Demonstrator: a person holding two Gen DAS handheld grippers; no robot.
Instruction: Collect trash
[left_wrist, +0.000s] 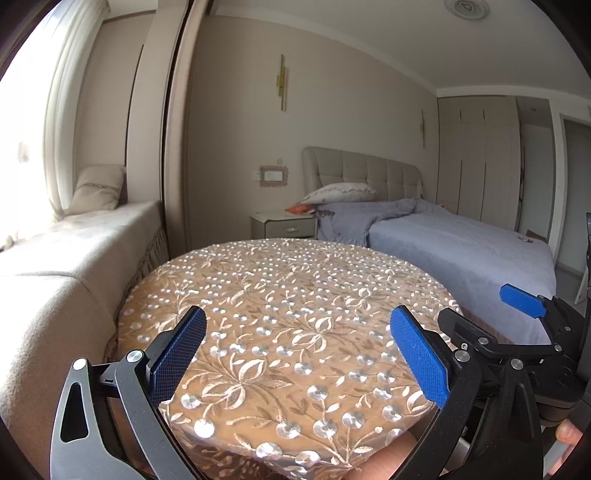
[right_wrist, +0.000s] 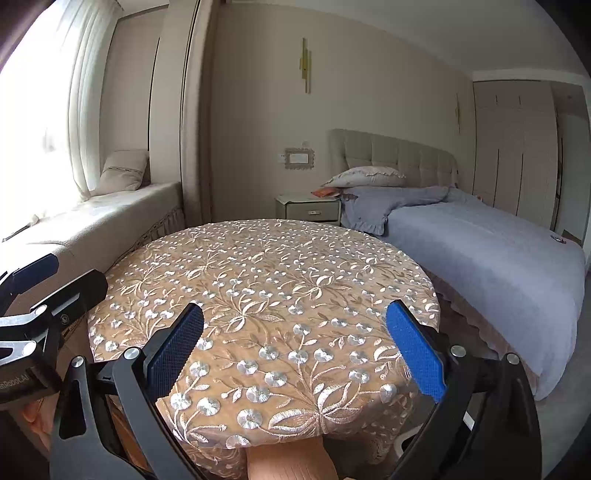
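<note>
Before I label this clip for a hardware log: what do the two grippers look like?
Both match: the left gripper and right gripper have matte black curved frames with silver rivets and textured blue pads on the jaws. White lettering marks the left gripper's body in the right wrist view.

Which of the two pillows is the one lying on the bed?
The frilled pillow against the headboard; the plain pillow sits on the window seat.

The left gripper (left_wrist: 299, 354) points toward 12 o'clock, jaws spread wide, its blue pads (left_wrist: 419, 356) facing each other with nothing between them. The right gripper (right_wrist: 295, 350) sits alongside at its 3 o'clock, equally wide apart, aimed at 12 o'clock and level with its partner.
</note>
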